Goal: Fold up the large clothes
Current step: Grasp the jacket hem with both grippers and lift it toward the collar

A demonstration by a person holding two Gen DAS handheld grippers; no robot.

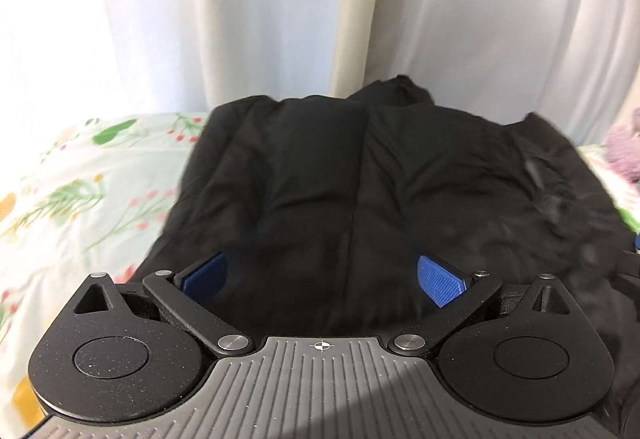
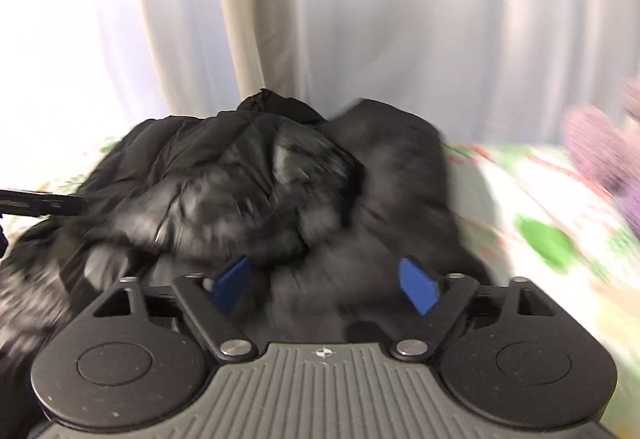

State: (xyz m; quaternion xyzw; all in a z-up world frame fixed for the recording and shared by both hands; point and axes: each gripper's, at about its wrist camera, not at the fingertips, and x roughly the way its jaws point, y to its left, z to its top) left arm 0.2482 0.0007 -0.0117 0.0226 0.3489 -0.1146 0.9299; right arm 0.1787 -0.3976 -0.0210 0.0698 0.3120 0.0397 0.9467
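Observation:
A black padded jacket (image 1: 340, 175) lies folded on a floral bedsheet (image 1: 80, 191). In the left wrist view my left gripper (image 1: 322, 279) hovers over its near edge with both blue pads (image 1: 438, 281) spread wide and nothing pinched between them. In the right wrist view the same jacket (image 2: 248, 183) looks bunched and blurred. My right gripper (image 2: 326, 283) stands wide over the jacket's near part, blue pads (image 2: 416, 285) apart and not pressing on the fabric. A dark bar of the other gripper (image 2: 40, 207) juts in at the left edge.
Pale curtains (image 1: 280, 11) hang close behind the bed. A lilac plush item (image 2: 600, 147) lies on the sheet (image 2: 540, 239) to the right of the jacket, also at the left wrist view's right edge as a lilac shape (image 1: 624, 151).

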